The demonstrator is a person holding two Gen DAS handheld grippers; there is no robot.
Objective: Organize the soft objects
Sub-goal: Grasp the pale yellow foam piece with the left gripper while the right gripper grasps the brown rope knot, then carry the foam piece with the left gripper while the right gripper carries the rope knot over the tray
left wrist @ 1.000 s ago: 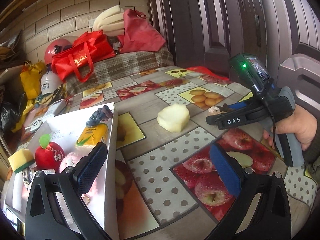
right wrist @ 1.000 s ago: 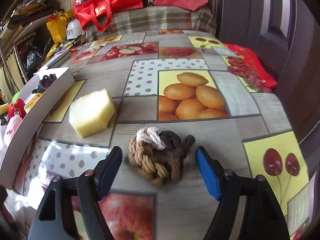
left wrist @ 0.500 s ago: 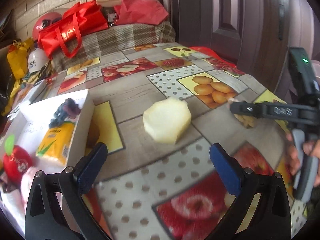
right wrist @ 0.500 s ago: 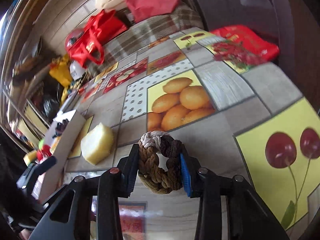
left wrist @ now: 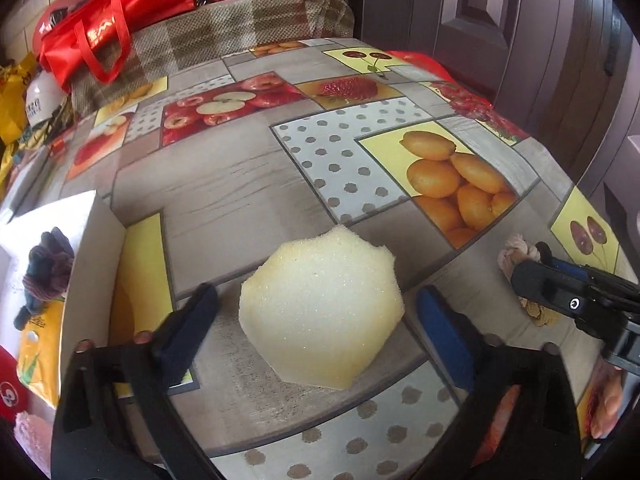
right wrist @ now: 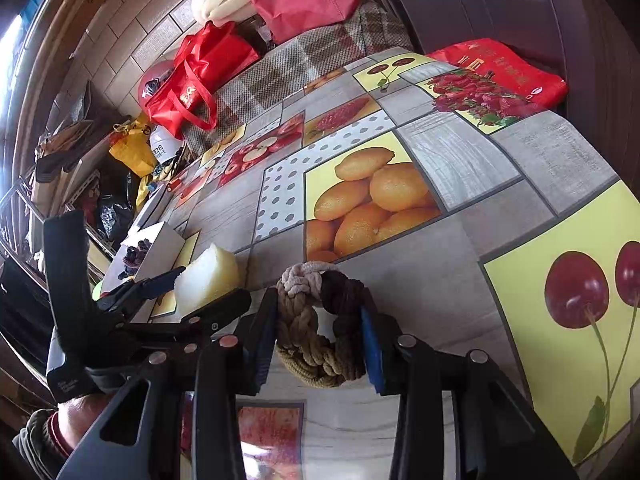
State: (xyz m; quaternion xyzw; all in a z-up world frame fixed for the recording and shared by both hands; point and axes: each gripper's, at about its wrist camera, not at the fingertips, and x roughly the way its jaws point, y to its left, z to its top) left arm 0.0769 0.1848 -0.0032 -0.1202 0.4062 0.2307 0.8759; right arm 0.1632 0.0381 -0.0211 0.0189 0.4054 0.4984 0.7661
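Observation:
A pale yellow foam sponge (left wrist: 322, 312) lies on the fruit-print tablecloth. My left gripper (left wrist: 316, 334) is open, its fingers on either side of the sponge, apart from it. The sponge also shows in the right wrist view (right wrist: 208, 278). My right gripper (right wrist: 318, 334) is shut on a knotted rope ring (right wrist: 316, 322) in beige, tan and brown, held just above the table. The rope ring shows at the right in the left wrist view (left wrist: 516, 256). A white box (left wrist: 86, 248) at the left holds a dark knitted toy (left wrist: 46, 272), a yellow pack and a red plush.
Red bags (right wrist: 196, 76), a plaid cloth (left wrist: 224, 36) and helmets sit at the table's far end. A red printed bag (right wrist: 500, 76) lies at the far right edge by a dark door (left wrist: 500, 20). The left gripper's body (right wrist: 120, 312) is close beside my right gripper.
My left gripper moved forward and down until its open fingers flank the sponge. My right gripper closed on the rope ring and lifted it slightly.

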